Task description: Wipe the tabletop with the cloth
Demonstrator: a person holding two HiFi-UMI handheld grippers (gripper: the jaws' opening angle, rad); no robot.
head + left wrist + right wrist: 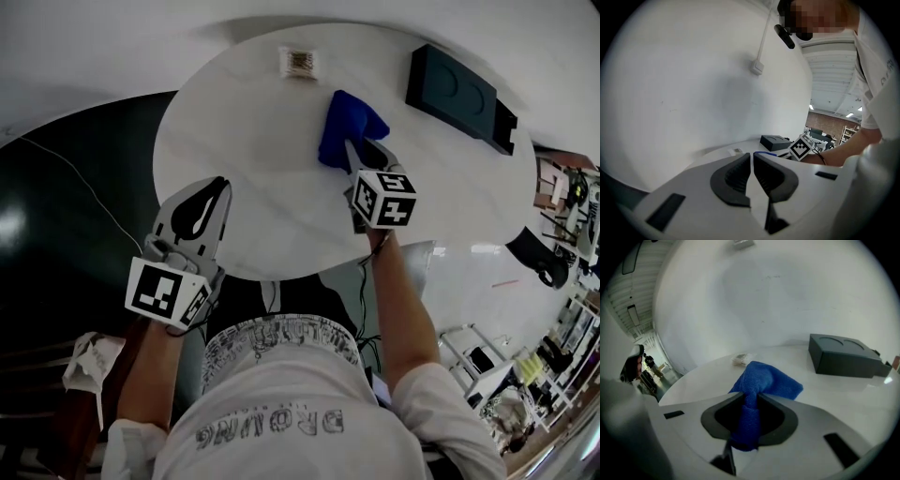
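Note:
A blue cloth [347,127] lies bunched on the round white tabletop [244,141], right of its middle. My right gripper [361,155] is shut on the cloth's near end; in the right gripper view the cloth [761,385] runs back between the dark pads [780,420] of my right gripper [751,414]. My left gripper [214,202] hangs over the table's near left edge, jaws shut with nothing between them. In the left gripper view its jaws [752,171] meet, and the cloth [765,153] shows beyond as a thin blue strip.
A dark box [459,97] sits at the table's far right; the right gripper view also shows this box [846,356]. A small white packet [300,63] lies at the far edge. Dark floor [56,216] lies to the left, shelves and clutter [562,206] to the right.

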